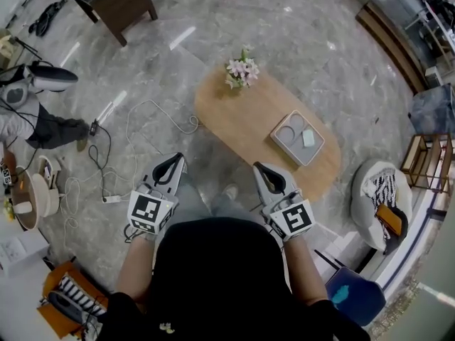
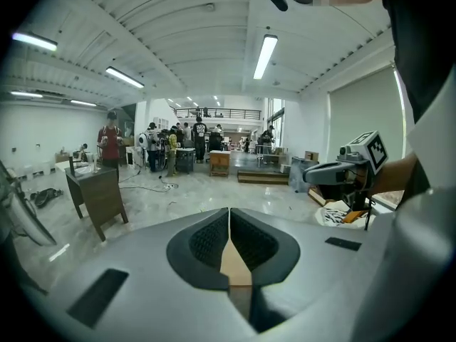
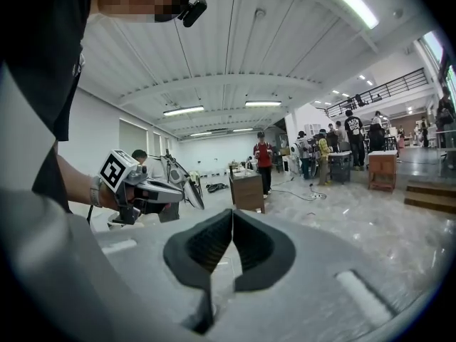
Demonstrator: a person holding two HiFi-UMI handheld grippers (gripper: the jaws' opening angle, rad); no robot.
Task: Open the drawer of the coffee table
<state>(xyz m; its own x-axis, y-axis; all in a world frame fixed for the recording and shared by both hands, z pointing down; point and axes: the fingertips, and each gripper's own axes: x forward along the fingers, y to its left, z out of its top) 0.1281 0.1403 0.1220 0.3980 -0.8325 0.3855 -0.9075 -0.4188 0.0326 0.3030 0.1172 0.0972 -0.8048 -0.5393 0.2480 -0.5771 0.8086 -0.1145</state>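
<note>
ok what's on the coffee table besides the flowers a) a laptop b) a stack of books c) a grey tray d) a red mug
c: a grey tray lies on the wooden coffee table, toward the opposite end from the flowers.
</note>
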